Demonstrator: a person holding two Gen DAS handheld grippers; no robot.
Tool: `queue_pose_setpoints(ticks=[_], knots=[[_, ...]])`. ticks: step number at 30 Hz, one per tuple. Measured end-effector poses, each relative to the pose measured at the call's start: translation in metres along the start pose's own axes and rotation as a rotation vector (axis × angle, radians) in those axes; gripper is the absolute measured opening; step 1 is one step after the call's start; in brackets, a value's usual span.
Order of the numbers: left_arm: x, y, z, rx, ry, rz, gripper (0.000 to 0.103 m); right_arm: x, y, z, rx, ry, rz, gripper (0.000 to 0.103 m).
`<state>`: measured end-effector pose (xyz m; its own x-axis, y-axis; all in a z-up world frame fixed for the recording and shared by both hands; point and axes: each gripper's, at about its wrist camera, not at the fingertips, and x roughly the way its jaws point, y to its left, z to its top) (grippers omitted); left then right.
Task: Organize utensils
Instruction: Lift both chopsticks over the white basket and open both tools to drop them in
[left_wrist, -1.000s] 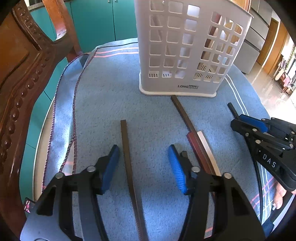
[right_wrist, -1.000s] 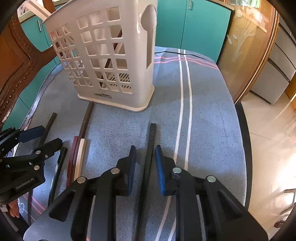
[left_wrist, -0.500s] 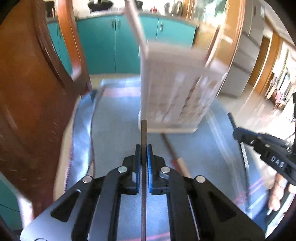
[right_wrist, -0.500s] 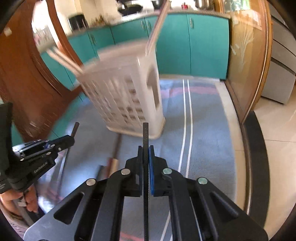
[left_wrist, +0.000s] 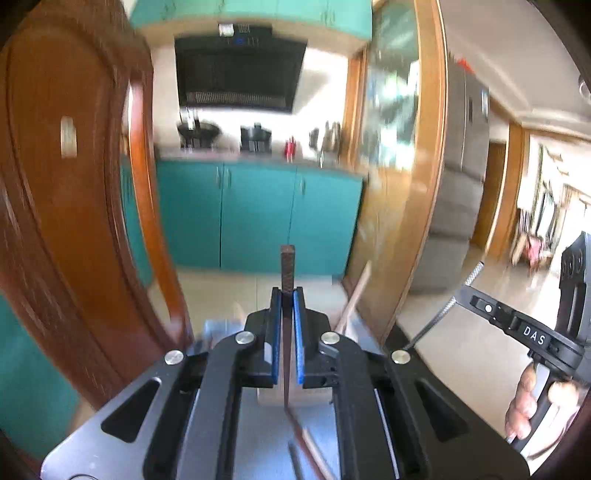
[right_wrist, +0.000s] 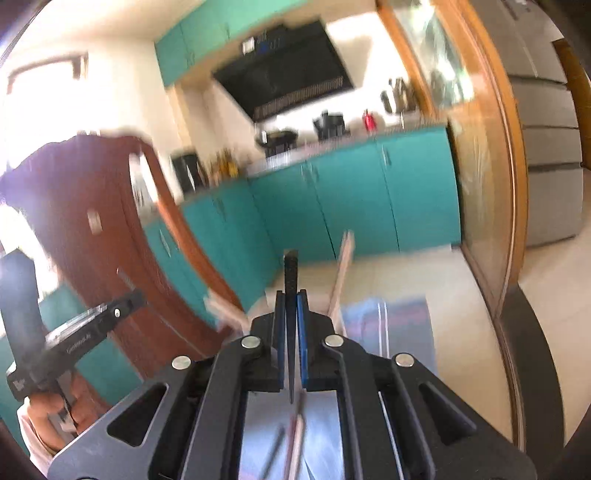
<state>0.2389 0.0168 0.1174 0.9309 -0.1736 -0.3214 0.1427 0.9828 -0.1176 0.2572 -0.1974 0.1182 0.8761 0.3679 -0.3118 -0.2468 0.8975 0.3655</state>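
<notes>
My left gripper (left_wrist: 287, 295) is shut on a brown chopstick (left_wrist: 287, 269) and holds it raised, tip pointing up and away. My right gripper (right_wrist: 291, 297) is shut on a black chopstick (right_wrist: 290, 271), also raised. The right gripper also shows at the right of the left wrist view (left_wrist: 480, 301), the left gripper at the left of the right wrist view (right_wrist: 125, 302). The white basket is mostly hidden behind the grippers; a pale stick (right_wrist: 341, 273) juts up from it. Several chopsticks (right_wrist: 295, 435) lie on the blue cloth below.
A wooden chair back (left_wrist: 74, 221) stands close on the left. Teal cabinets (left_wrist: 258, 218) and a kitchen counter lie ahead. A glass door with wooden frame (left_wrist: 406, 184) is at the right. Both views are motion-blurred.
Both grippers closed on a chopstick each, lifted them off the cloth and tilted upward. The basket dropped out of sight below the fingers.
</notes>
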Motion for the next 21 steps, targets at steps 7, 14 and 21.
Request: queue_pose_setpoints(ticks=[7,14,21], knots=[[0.034,-0.005,0.056,-0.026,-0.103,0.073,0.007,0.008,0.004,0.051,0.039,-0.18,-0.054,0.007],[0.086,-0.006,0.022,-0.011,-0.01,0.115,0.007,0.058,-0.013,0.02,0.016,-0.103,-0.169,0.007],[0.107,-0.007,-0.013,-0.002,0.075,0.117,0.007,0.077,-0.029,-0.017,0.033,-0.029,-0.168,0.007]])
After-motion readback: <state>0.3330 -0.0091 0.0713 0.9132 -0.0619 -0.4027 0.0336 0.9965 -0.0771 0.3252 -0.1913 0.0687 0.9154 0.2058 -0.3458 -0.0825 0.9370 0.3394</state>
